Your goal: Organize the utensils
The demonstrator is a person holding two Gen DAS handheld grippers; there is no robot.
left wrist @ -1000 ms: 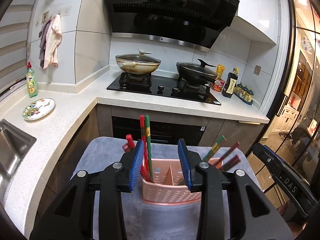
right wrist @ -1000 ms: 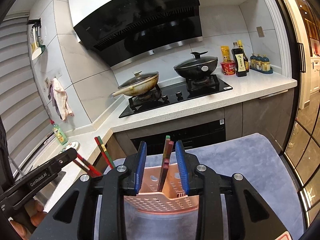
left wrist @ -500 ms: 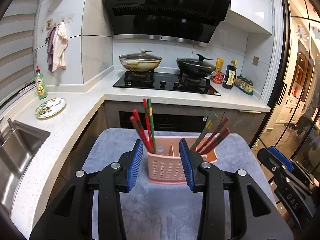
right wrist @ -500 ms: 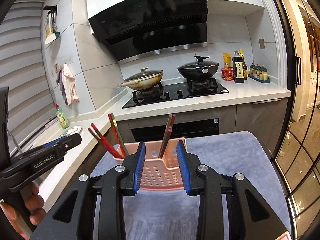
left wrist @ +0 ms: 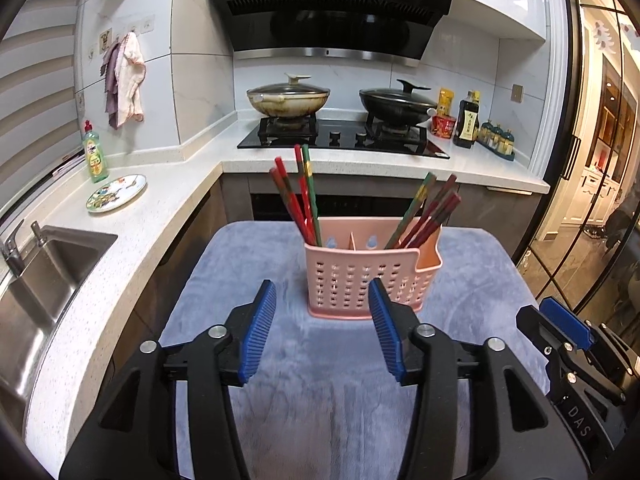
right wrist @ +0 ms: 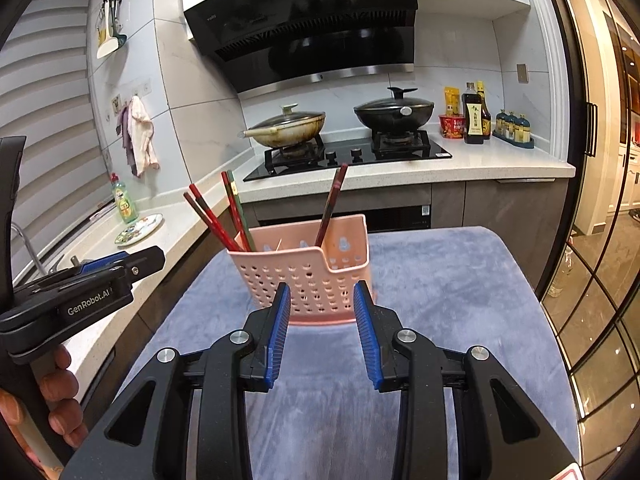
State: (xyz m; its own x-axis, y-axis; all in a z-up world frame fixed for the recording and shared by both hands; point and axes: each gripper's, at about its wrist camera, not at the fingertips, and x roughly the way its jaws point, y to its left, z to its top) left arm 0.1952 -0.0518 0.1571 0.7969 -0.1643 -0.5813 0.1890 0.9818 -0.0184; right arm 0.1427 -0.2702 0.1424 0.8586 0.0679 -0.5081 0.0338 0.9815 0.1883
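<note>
Both claws, left (left wrist: 322, 330) and right (right wrist: 322, 330), gape empty before one pink caddy (left wrist: 370, 270) (eight chopsticks (left wrist: 306, 200)).

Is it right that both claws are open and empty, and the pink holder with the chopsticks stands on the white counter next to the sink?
Not quite. The pink holder stands on the grey-blue cloth, not on the white counter by the sink; the left wrist view shows this. The rest holds: the left claw and right claw are open and empty, and the chopsticks are in the holder.
</note>
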